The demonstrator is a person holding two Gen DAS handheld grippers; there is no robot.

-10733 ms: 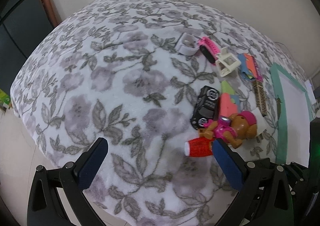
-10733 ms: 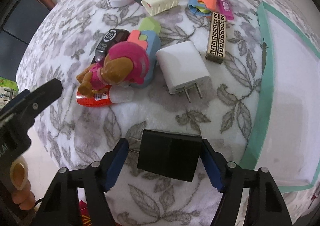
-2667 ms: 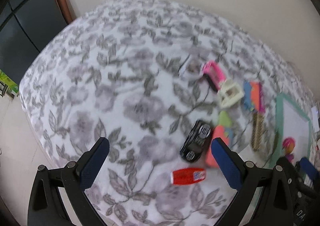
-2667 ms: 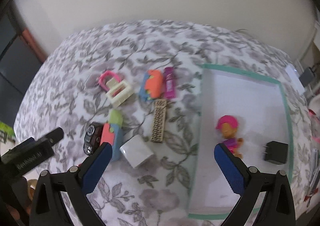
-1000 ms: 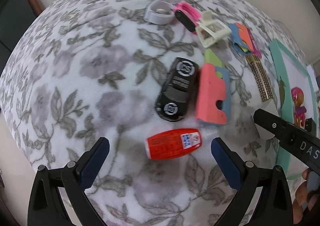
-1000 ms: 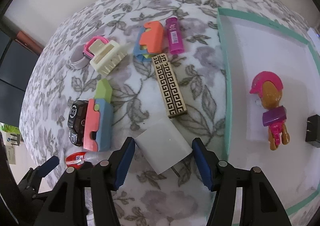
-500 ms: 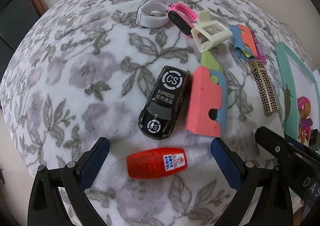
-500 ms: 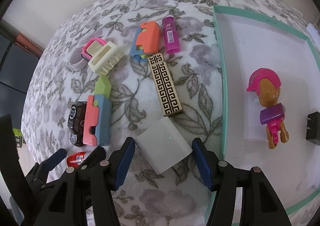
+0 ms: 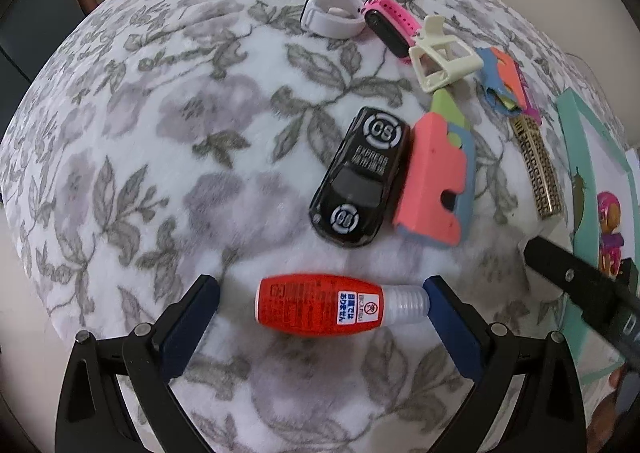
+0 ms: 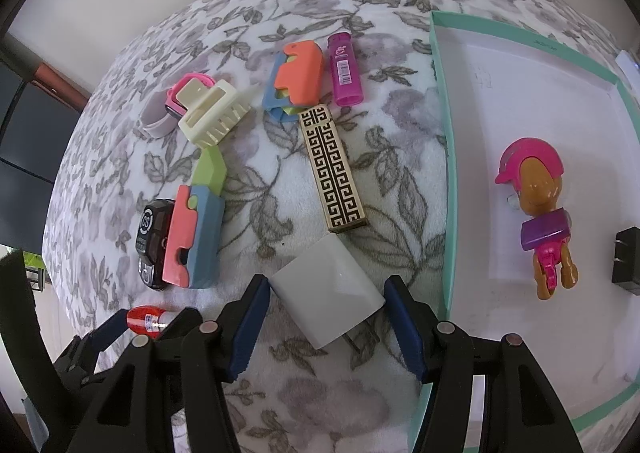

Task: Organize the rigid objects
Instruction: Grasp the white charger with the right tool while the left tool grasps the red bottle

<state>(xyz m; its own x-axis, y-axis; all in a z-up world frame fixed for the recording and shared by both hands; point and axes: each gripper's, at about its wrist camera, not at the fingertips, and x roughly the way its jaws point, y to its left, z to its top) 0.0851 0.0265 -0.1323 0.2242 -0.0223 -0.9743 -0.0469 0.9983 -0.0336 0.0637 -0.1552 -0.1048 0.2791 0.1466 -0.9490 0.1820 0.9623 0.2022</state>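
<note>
My left gripper (image 9: 320, 303) is open, its fingers on either side of a red bottle with a clear cap (image 9: 320, 305) lying on the floral blanket; the right finger touches the cap. My right gripper (image 10: 326, 303) is shut on a white charger block (image 10: 328, 293) resting on the blanket, left of the teal-rimmed white tray (image 10: 448, 173). The tray holds a pink-helmeted dog figure (image 10: 540, 209) and a black charger (image 10: 628, 261). The left gripper also shows in the right wrist view around the red bottle (image 10: 146, 319).
On the blanket lie a black toy car (image 9: 360, 177), a pink-and-blue block (image 9: 438, 181), a gold patterned bar (image 10: 332, 169), a cream hair claw (image 10: 212, 113), an orange-and-blue block (image 10: 298, 77), a magenta tube (image 10: 346, 71), a pink watch (image 9: 390, 27) and a white band (image 9: 330, 13).
My left gripper has moved down and forward until the red bottle lies between its fingers. My right gripper stays around the white charger, closed against it, after leaving the dog figure in the tray.
</note>
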